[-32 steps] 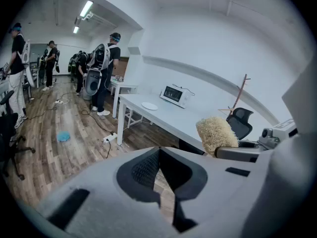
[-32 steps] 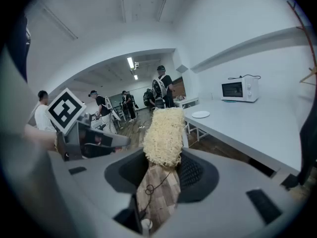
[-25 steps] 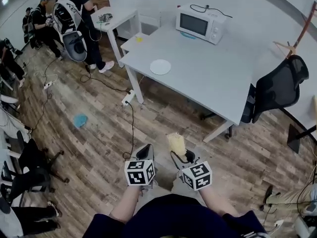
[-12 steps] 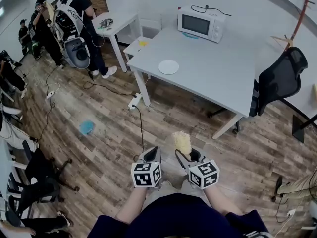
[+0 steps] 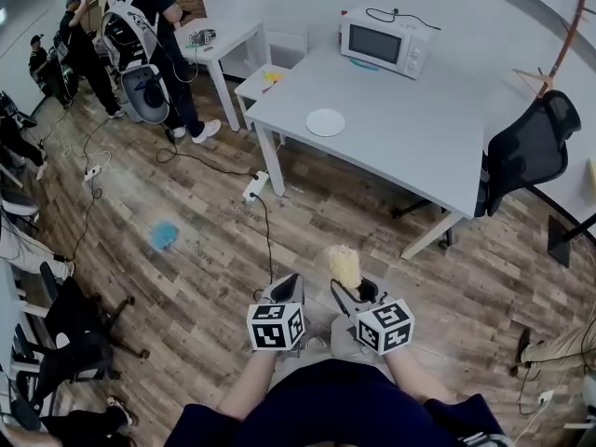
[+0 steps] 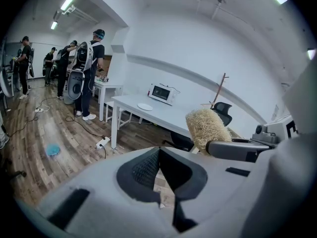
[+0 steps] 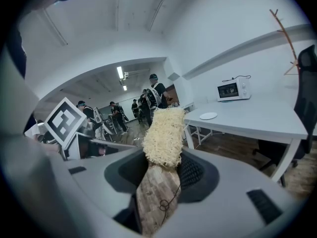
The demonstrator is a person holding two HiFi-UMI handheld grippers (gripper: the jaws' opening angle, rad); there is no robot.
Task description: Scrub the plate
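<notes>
Plate (image 5: 325, 122) far ahead of R hand-held gripper (image 5: 353, 289), prob. clamping scrubber (image 5: 343, 266).

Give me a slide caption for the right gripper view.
Right tool clamps a pale yellow fibrous scrubber, round white plate waiting on the white table beyond.

The plate (image 5: 325, 122) (far across the table (image 5: 410, 147)) is too small to judge clean or dirty; the scrubber (image 7: 163, 130) hides the right gripper's (image 7: 162, 156) pad contact.
</notes>
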